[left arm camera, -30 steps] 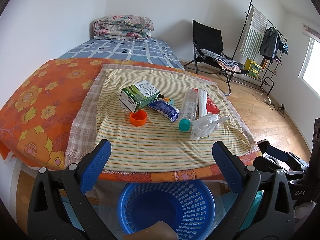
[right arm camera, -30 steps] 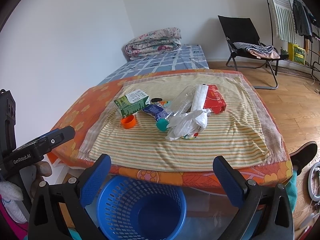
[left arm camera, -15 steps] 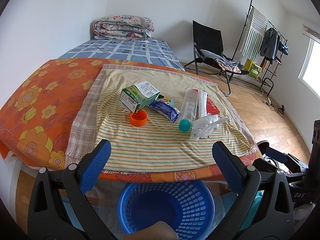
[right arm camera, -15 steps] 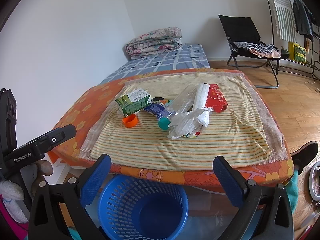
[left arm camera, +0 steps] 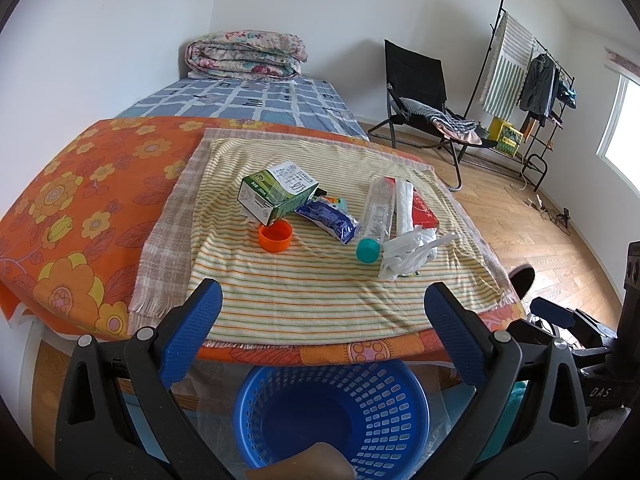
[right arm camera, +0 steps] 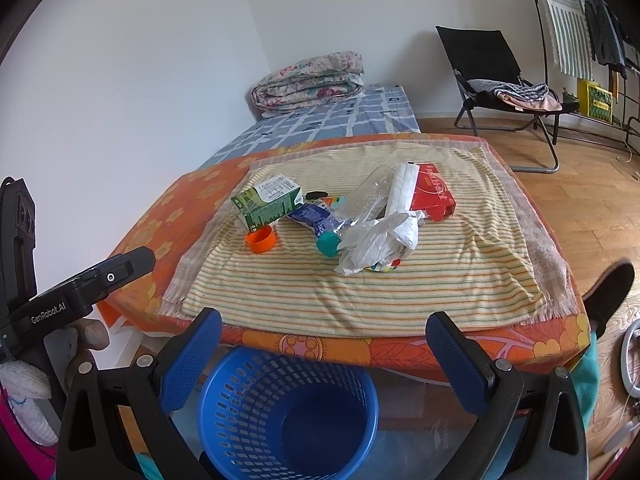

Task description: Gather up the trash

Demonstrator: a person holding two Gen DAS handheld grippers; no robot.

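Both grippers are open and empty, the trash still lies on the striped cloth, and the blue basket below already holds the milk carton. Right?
Not quite. In the right wrist view the blue basket is empty; the milk carton lies on the striped cloth.

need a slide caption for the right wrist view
Open right tool poised above a blue basket, facing a milk carton, orange cap, plastic bottle and crumpled bag on a striped cloth.

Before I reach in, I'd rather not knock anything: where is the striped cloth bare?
Bare: the near strip between the trash and the cloth's front edge, plus the far edge. Crowded: the middle, from milk carton to red box.
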